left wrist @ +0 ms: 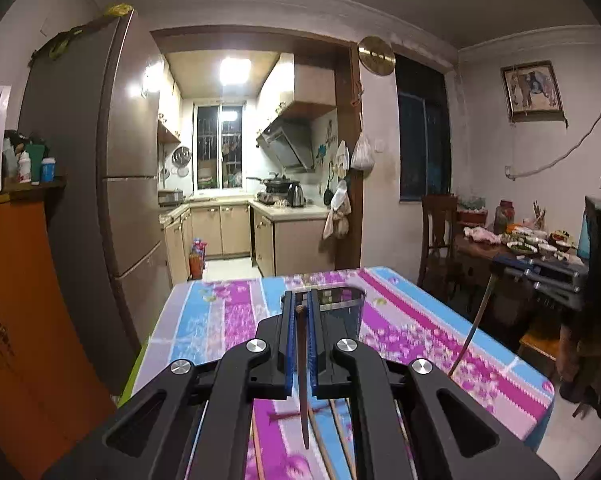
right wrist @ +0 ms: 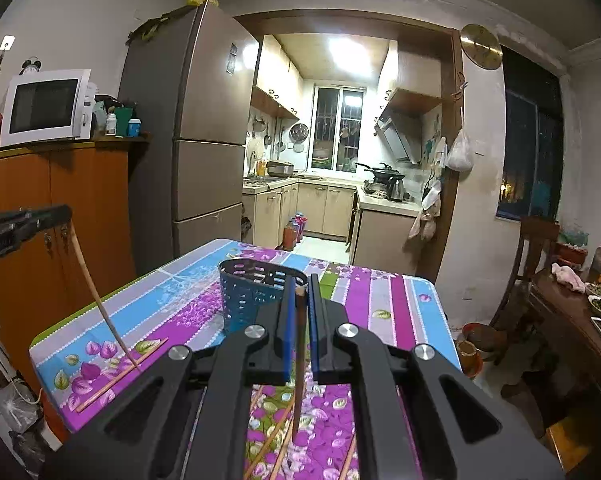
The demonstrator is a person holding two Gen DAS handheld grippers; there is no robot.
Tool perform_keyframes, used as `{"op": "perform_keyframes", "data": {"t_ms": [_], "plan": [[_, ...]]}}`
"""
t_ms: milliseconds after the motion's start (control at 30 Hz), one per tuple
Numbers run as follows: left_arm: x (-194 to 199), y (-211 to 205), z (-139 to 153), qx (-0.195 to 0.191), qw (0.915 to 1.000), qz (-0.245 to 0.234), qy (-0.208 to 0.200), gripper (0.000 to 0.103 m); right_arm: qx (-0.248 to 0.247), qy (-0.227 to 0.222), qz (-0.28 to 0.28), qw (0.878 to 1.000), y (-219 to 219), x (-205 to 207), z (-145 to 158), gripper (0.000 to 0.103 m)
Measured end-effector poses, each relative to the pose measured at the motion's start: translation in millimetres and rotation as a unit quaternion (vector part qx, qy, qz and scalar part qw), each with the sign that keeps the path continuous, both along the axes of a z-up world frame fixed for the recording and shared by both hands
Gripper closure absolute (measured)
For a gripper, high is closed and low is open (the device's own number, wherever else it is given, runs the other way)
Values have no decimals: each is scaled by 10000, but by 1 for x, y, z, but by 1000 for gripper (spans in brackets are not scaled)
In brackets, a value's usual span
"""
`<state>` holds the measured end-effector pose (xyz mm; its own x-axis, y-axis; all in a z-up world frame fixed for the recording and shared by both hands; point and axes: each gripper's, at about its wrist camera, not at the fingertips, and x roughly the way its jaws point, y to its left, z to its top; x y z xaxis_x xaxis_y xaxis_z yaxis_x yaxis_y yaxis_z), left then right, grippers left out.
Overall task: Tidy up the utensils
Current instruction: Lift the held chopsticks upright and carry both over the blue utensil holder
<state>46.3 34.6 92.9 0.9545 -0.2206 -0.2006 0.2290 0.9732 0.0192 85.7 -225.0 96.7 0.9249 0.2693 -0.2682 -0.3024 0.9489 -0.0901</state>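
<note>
Both tongs are clamped tight, each on 1 chopstick hanging tip-down above the table [right wrist: 400,300]: the left gripper [left wrist: 300,300] holds its stick [left wrist: 303,392], the right gripper [right wrist: 300,286] its own [right wrist: 299,380]. The step looks like carrying. Next, each tip must drop into the basket [right wrist: 244,296] just ahead. More chopsticks [right wrist: 120,374] lie near.
</note>
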Motion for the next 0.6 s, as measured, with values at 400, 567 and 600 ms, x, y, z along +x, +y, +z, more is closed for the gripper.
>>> {"op": "perform_keyframes", "data": {"t_ms": [400, 567, 600], "plan": [[105, -37, 98, -197, 9921, 14, -1238, 96, 556, -1097, 39, 9924, 26, 86, 102, 98], [156, -52, 90, -260, 9912, 85, -1295, 96, 866, -1093, -133, 9901, 32, 139, 98, 98], [166, -53, 83, -282, 9912, 69, -1289, 96, 921, -1060, -159, 9900, 32, 146, 95, 98]]}}
